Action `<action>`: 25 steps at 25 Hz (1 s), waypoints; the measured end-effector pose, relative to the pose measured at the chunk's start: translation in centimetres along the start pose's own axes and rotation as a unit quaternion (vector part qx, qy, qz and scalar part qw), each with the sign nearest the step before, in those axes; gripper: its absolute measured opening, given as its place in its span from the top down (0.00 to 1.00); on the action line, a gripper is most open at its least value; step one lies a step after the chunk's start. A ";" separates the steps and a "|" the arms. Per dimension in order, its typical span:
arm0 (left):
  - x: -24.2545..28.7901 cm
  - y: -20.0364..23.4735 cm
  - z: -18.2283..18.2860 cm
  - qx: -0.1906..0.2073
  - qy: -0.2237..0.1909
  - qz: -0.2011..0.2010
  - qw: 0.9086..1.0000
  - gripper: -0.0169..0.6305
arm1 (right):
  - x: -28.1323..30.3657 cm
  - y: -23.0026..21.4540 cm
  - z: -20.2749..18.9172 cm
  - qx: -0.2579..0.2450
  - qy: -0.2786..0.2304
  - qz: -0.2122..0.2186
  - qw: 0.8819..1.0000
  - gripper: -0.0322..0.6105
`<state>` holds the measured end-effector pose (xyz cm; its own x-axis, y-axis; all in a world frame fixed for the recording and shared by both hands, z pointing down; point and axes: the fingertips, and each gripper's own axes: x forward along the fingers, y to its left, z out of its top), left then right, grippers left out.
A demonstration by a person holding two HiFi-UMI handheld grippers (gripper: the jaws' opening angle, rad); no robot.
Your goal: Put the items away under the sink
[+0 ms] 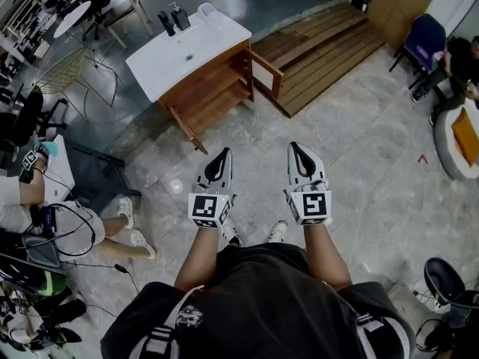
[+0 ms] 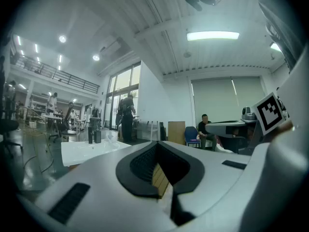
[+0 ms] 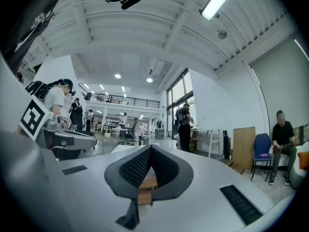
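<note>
1. Two dark bottles [image 1: 173,19] stand on the white sink top [image 1: 187,60], too small to identify.
2. The cabinet [image 1: 217,88] beneath has its doors [image 1: 263,67] open; its inside is shadowed.
3. My left gripper [image 1: 222,155] and right gripper [image 1: 297,152] hover well apart from it, jaws pressed together, empty.

Grey marble floor [image 1: 374,170], a wooden platform [image 1: 322,43], a blue chair [image 1: 423,40], tall windows [image 2: 123,98], strip lights [image 2: 212,35] overhead

2 hand-held grippers [image 1: 219,163] [image 1: 301,159], 1 sink cabinet [image 1: 206,45], 2 dark bottles [image 1: 166,22] [image 1: 181,17], 1 clear cup [image 1: 207,10], 1 blue chair [image 1: 423,40], 1 wooden platform [image 1: 329,47].
</note>
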<state>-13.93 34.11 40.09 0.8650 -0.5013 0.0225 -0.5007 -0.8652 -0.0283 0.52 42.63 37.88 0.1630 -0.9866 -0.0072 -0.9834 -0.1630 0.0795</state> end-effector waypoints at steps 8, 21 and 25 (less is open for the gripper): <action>-0.8 1.4 0.2 -0.003 0.001 0.004 1.000 0.96 | 0.5 1.2 0.5 -0.004 -0.008 -0.003 1.000 0.91; 0.1 1.5 1.2 0.002 -0.005 0.024 1.000 0.96 | -0.3 -1.0 0.0 0.020 -0.021 0.015 0.999 0.91; 0.5 0.5 1.9 0.057 0.005 0.041 0.998 0.96 | -0.7 -2.2 0.0 0.020 -0.024 0.029 0.999 0.91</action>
<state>-13.69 33.44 38.17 0.8205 -0.5711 0.0246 -0.5624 -0.8142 -0.1440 2.61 43.72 37.71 0.1032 -0.9933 -0.0519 -0.9936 -0.1054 0.0409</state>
